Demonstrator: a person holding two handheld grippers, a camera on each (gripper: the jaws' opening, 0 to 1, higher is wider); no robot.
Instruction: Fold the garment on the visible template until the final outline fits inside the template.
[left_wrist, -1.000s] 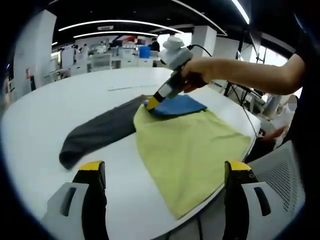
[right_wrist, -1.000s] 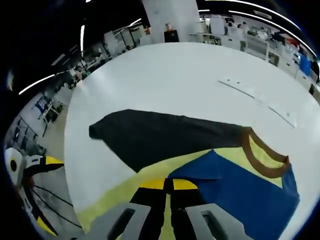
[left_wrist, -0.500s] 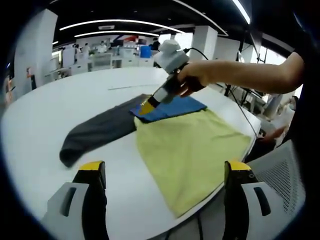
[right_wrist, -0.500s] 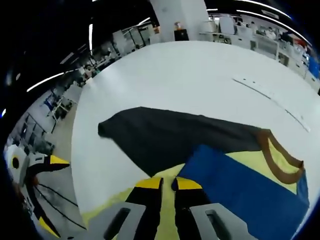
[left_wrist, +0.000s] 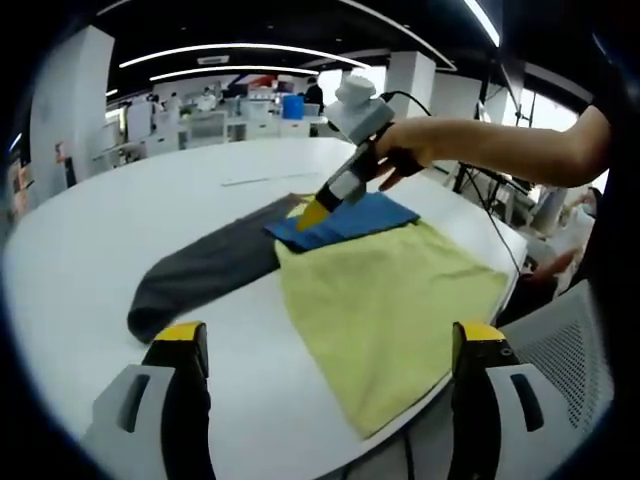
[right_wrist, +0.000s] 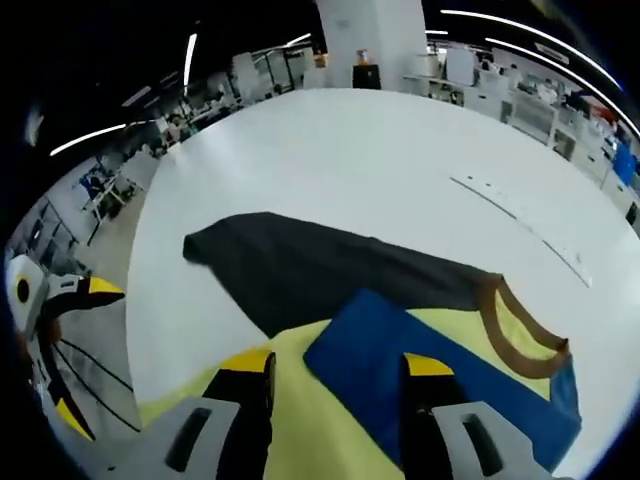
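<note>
- The right gripper (right_wrist: 335, 372) has its jaws standing apart with nothing between them; in the right gripper view they sit just above the blue sleeve (right_wrist: 430, 385), which lies flat between and beyond the yellow tips.
- In the left gripper view the same right gripper (left_wrist: 318, 210) points its tip down at the near corner of the blue sleeve (left_wrist: 345, 220), the person's hand (left_wrist: 400, 160) gripping its handle.
- The left gripper (left_wrist: 325, 345) hangs back over the near edge of the table (left_wrist: 100, 240), jaws wide and empty, well apart from the cloth.
- The garment (left_wrist: 390, 300) lies spread on the white table: yellow body toward the table's edge, blue sleeve folded onto it, dark grey sleeve (left_wrist: 200, 270) stretched outward across the bare top. The brown collar (right_wrist: 520, 325) shows in the right gripper view.
- No template outline is distinguishable under the cloth.
- Judged step: one sleeve fold looks laid down and released; the dark sleeve is unfolded, so the task is at an early stage.
- Next move likely calls for pinching the dark sleeve's far end and carrying it over onto the yellow body, then folding the body.
</note>
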